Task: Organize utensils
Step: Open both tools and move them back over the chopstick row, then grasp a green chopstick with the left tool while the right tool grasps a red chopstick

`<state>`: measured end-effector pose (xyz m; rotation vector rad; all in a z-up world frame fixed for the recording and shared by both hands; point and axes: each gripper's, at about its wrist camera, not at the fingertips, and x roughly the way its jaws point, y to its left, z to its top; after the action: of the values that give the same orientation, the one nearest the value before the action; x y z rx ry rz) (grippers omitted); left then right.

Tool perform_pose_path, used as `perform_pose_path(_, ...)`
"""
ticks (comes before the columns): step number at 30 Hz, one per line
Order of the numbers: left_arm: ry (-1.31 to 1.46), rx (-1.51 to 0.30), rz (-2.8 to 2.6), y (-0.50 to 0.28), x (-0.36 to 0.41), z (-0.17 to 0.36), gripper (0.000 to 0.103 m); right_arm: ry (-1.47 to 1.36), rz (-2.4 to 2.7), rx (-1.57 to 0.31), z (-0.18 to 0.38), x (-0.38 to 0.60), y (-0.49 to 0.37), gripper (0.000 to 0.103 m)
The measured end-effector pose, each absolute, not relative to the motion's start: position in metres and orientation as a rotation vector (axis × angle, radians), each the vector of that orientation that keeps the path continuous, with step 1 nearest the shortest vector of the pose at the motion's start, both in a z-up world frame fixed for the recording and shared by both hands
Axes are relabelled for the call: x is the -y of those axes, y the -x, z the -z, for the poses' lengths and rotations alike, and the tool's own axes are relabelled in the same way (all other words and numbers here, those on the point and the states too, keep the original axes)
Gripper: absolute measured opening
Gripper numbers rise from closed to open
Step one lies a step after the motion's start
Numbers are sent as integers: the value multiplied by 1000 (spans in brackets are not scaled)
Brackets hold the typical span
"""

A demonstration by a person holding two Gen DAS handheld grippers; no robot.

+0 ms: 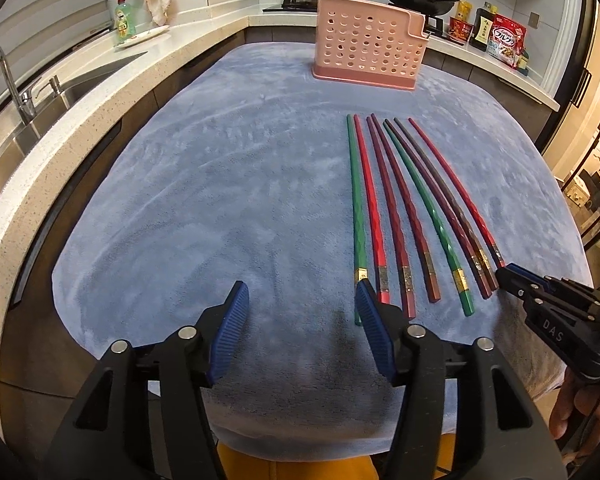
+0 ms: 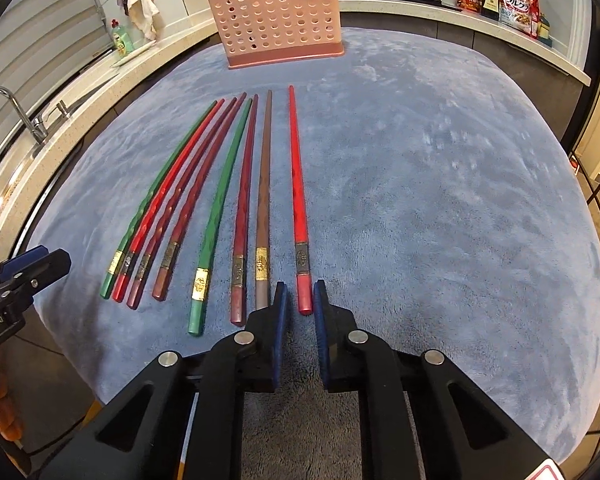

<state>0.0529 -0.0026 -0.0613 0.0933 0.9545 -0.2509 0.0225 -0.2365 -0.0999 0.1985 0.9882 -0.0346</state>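
Eight long thin chopsticks (image 2: 204, 184) lie side by side on the fuzzy blue cloth (image 2: 440, 208): two green, three bright red, two dark red, one brown. One pink plastic holder with round holes (image 2: 276, 24) stands far behind them. The right tongs (image 2: 300, 292) are a little apart around the end of the outer red chopstick (image 2: 298, 184), not squeezing it. The left tongs (image 1: 300, 292) are spread wide, one finger touching the green chopstick (image 1: 356, 208).

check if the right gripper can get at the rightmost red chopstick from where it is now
Probably yes. The right gripper is open, with the butt end of the red chopstick lying just ahead of the gap between its fingers. That chopstick lies apart from the brown chopstick beside it, and nothing covers it.
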Motion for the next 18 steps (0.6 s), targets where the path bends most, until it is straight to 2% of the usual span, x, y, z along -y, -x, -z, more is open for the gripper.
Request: perform_pose_path(18, -78, -1011, 296, -59, 23, 81, 54, -224, 50, -979, 100, 248, -1, 7)
